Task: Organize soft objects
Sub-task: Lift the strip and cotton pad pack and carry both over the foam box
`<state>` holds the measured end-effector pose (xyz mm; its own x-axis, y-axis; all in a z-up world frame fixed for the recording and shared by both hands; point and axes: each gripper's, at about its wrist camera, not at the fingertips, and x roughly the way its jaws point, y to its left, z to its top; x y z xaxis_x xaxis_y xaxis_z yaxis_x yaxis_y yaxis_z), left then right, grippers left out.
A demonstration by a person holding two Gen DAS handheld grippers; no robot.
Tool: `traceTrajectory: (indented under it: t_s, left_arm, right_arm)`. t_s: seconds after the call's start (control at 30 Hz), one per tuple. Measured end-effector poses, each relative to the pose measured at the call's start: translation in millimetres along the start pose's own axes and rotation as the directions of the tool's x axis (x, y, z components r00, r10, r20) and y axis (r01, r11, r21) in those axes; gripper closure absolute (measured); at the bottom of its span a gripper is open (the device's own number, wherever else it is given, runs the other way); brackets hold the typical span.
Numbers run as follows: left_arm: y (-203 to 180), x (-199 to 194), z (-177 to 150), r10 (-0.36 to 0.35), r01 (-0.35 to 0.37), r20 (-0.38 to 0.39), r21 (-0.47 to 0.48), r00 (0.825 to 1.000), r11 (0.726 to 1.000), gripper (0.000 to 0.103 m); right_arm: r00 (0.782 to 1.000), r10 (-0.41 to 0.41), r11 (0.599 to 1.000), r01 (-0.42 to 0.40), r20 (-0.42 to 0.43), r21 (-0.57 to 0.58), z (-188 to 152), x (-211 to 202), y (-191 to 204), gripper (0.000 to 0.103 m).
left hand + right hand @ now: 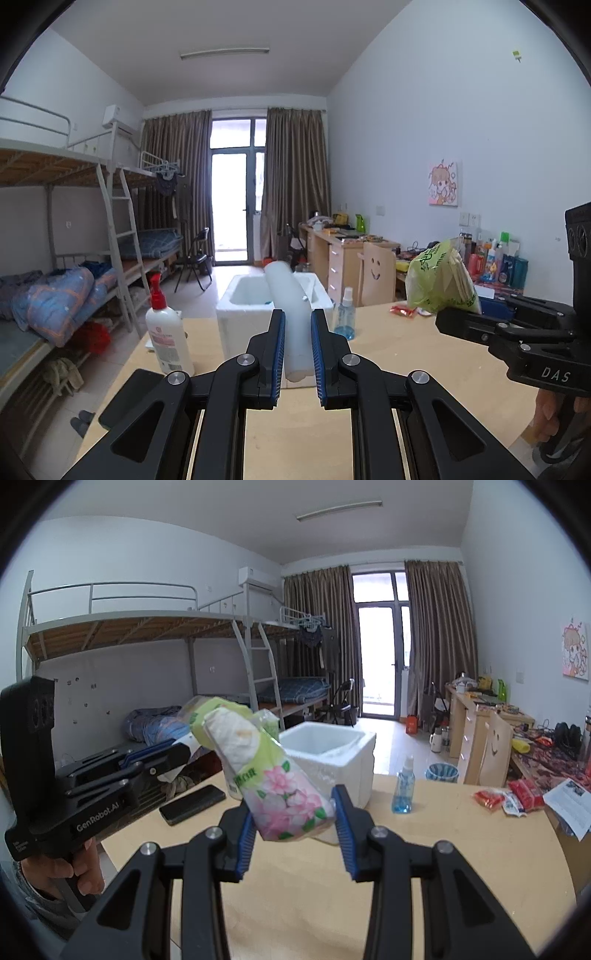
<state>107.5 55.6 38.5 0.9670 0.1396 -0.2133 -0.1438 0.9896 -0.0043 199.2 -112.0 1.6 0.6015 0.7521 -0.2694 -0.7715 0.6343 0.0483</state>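
My left gripper [297, 354] is shut on a white soft tube [290, 306], which sticks out forward over the white foam box [236, 306]. In the right wrist view my right gripper [295, 827] is shut on a tissue pack [273, 786] with green wrap and pink flowers, held tilted above the wooden table [443, 849]. The foam box [332, 753] stands open just behind it. The left wrist view shows the right gripper [461, 325] at the right with the green tissue pack [439, 280]. The left gripper [177, 755] appears at the left of the right wrist view, a hand on its handle.
On the table stand a white pump bottle with a red top [166, 332] and a blue spray bottle [404, 790]. A black phone [192, 805] lies at the left edge, red snack packets [517, 794] and a paper [569, 805] at the right. Bunk beds line the left wall.
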Motion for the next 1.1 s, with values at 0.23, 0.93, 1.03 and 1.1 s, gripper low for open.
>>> traceTrajectory:
  t_s: [0.23,0.93,1.03,1.1]
  left_arm:
    - [6.4,0.6,13.5,0.005,-0.005,0.037,-0.009,0.999,1.0,0.088]
    - [20.4,40.9,40.0,-0.023,0.023,0.014,0.0,1.0,1.0,0.088]
    - [25.2,49.3,43.0,-0.013,0.013,0.007,-0.004,1.0,1.0,0.088]
    - [27.6,52.9,44.6,-0.006,0.006,0.006,-0.005,1.0,1.0,0.088]
  right_arm:
    - [1.0,0.002,1.0,-0.002,0.019,-0.016,15.0,9.3,1.6,0.06]
    - [0.999,-0.031,1.0,0.031,-0.028,-0.001,36.7,54.7,-5.8,0.06]
    - [0.999,-0.039,0.999,0.039,-0.034,-0.007,40.4,61.1,-8.7,0.06]
    - [0.999,-0.038,0.999,0.038,-0.036,-0.008,43.0,64.2,-9.1,0.06]
